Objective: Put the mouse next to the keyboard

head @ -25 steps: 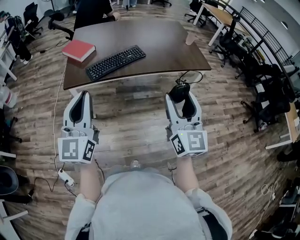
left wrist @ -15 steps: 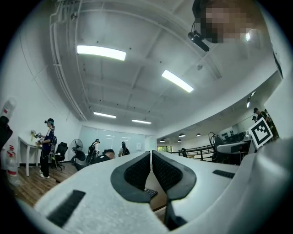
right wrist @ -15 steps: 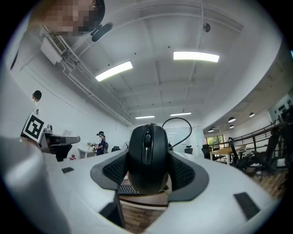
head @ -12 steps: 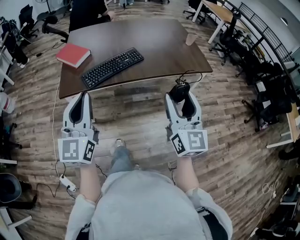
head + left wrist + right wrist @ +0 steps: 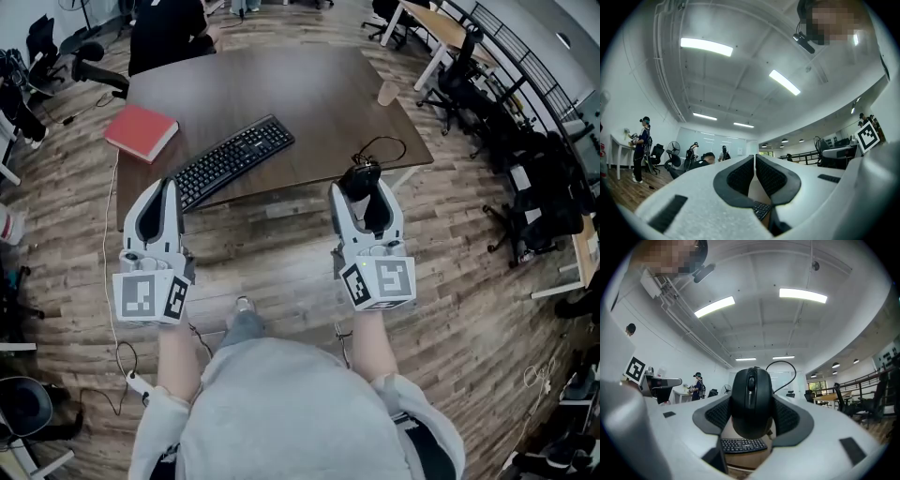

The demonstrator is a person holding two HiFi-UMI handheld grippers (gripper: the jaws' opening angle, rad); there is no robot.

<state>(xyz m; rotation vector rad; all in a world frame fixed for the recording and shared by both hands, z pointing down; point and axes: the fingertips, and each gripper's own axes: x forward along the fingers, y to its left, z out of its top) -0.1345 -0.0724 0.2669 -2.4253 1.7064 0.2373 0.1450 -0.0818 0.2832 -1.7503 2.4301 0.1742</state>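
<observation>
A black wired mouse (image 5: 359,176) is held at the tips of my right gripper (image 5: 361,184), which is shut on it; in the right gripper view the mouse (image 5: 751,401) fills the space between the pads, its cable looping upward. The black keyboard (image 5: 232,159) lies slantwise on the dark brown table (image 5: 309,94), ahead and to the left of the mouse. It also shows small under the mouse as the keyboard (image 5: 742,445). My left gripper (image 5: 157,202) hangs over the table's near edge, shut with nothing in it, its pads (image 5: 740,176) nearly touching.
A red book (image 5: 141,131) lies at the table's left end and a paper cup (image 5: 387,93) at its right edge. A person in black sits at the far side. Office chairs and desks stand to the right, cables and a power strip on the wood floor at left.
The table and keyboard have come closer and lower in the head view as I walk forward. Both grippers keep their pose, the right one still holding the mouse.
</observation>
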